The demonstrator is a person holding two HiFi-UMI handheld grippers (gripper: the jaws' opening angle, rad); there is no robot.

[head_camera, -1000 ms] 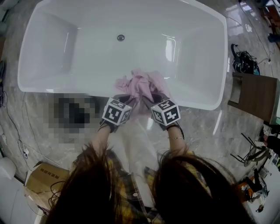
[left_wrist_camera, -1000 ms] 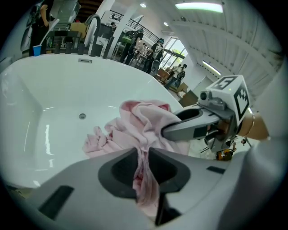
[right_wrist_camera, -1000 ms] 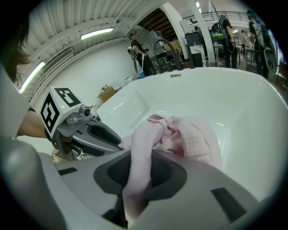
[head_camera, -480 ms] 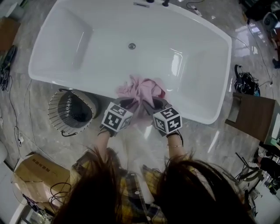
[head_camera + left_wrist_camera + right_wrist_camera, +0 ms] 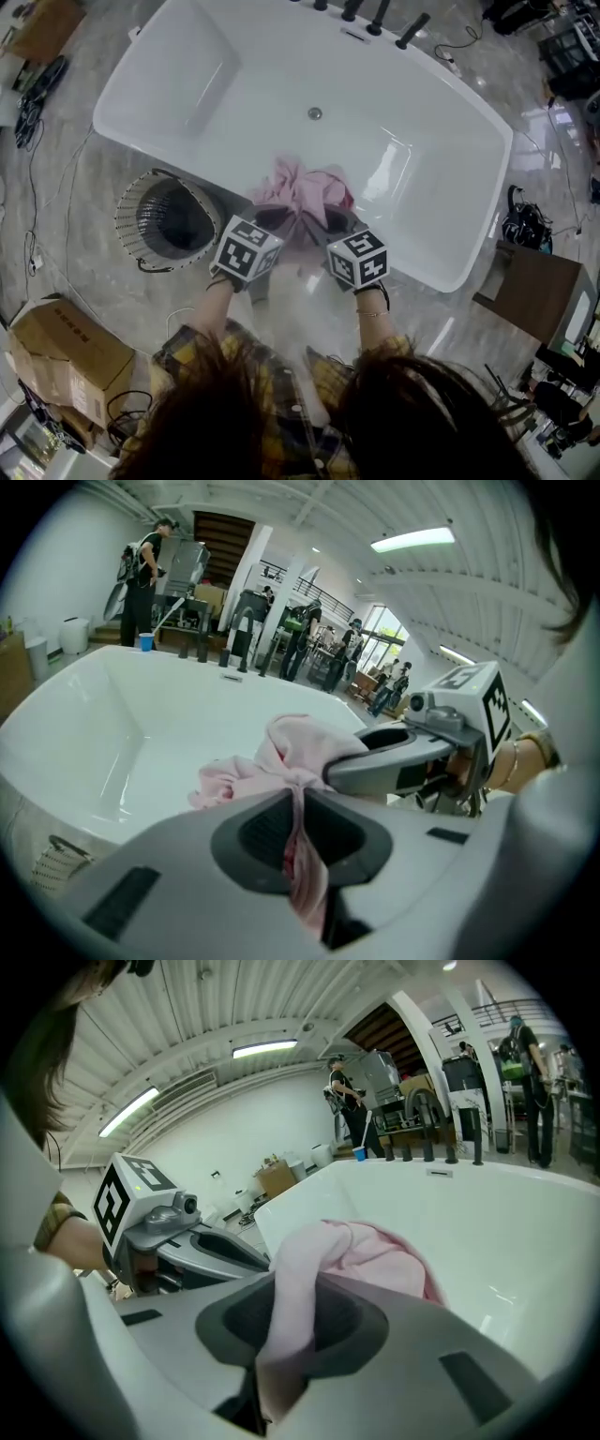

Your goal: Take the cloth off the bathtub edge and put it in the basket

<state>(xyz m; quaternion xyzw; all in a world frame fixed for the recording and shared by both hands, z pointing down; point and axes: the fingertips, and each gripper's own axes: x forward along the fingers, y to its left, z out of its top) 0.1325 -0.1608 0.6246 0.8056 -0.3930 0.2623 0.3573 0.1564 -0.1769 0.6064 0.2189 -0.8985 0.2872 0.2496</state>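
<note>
**Inspector:** What is recorded of the fixtures?

**Assessor:** The bathtub [image 5: 187, 84] is found ahead of both pairs of jaws, with its near edge just beneath them. The basket [image 5: 127, 211] is set on the floor against the tub's outer wall, off to the left of the left jaws. Its mouth is turned upward, and it is judged ready to receive.

**Inspector:** And the cloth?

**Assessor:** The pink cloth [image 5: 300, 192] is held bunched just ahead of the jaws, over the near edge. Contact with that edge cannot be confirmed. No clear long axis is presented: the bulk is heaped forward toward the basin, and a tail is drawn back through each pair of jaws.

**Inspector:** The grips?

**Assessor:** The jaws of the left gripper [image 5: 298, 808] have just been closing and are clamped on a thin fold of the cloth. Those of the right gripper [image 5: 281, 1321] are pinched on a thicker fold. The two grips are set side by side. This is judged to be so that the whole bundle is gathered and nothing is left trailing on the way to the basket.
</note>
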